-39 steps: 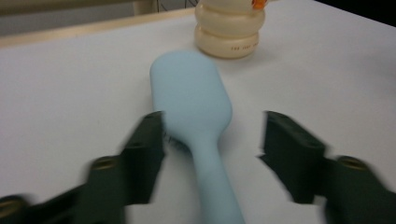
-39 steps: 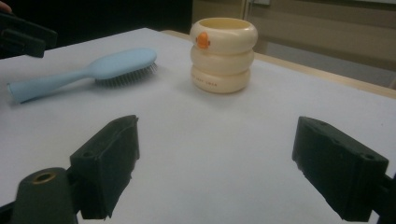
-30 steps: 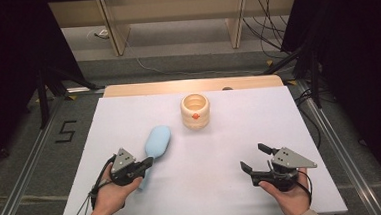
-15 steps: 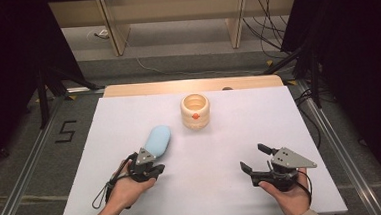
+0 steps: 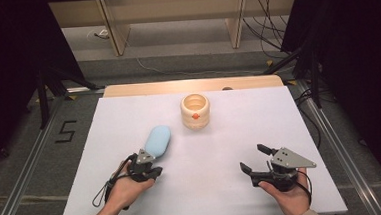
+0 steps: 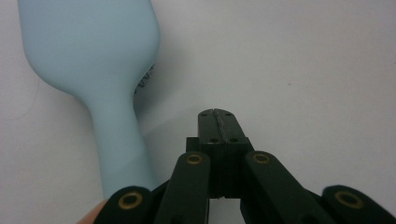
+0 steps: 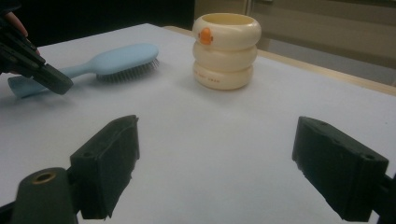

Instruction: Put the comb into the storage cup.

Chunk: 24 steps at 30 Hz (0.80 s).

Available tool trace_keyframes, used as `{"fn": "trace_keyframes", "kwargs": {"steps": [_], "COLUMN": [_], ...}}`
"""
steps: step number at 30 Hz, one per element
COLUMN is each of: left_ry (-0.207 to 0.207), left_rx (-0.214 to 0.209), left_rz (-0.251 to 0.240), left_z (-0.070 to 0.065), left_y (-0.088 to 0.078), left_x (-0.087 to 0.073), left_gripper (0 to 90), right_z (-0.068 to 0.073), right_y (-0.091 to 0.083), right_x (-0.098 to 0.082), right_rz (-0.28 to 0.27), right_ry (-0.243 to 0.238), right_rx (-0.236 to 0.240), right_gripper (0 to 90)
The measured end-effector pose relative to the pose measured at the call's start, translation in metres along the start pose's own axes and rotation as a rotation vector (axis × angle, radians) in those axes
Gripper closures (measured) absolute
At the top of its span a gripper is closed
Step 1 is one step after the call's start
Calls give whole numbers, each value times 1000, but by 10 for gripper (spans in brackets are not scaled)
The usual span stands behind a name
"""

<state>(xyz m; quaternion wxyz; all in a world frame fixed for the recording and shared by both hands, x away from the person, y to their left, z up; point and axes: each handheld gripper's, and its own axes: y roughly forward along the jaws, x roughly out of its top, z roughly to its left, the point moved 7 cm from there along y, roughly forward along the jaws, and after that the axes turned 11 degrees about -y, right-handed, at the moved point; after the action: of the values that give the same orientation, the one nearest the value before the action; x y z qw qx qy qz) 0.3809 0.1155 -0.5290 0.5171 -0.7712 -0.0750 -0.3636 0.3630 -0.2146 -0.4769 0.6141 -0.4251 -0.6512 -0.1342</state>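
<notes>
Left gripper (image 6: 215, 113) closed on nothing, just beside blue hairbrush (image 6: 93, 60) handle (bristles down); right gripper (image 7: 215, 163) wide open, empty.

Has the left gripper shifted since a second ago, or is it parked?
Yes. The left gripper has slid toward the table's middle, closing in beside the blue hairbrush handle. The brush and the cream cup lie as before.

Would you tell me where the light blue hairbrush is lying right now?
In the high view the hairbrush lies left of centre on the table, beside the left gripper, with the cream cup beyond it.
</notes>
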Motion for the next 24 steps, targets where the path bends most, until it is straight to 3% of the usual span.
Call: {"fn": "trace_keyframes", "kwargs": {"steps": [16,24], "left_ry": [-10,-28], "left_rx": [24,38], "left_rz": [33,61], "left_z": [6,16], "left_y": [0,-3], "left_x": [-5,-8], "left_gripper": [896,896], "right_z": [1,1], "right_y": [0,0], "right_x": [0,0], "right_rz": [0,-1], "right_ry": [0,0], "right_rx": [6,7], "right_gripper": [158,158]}}
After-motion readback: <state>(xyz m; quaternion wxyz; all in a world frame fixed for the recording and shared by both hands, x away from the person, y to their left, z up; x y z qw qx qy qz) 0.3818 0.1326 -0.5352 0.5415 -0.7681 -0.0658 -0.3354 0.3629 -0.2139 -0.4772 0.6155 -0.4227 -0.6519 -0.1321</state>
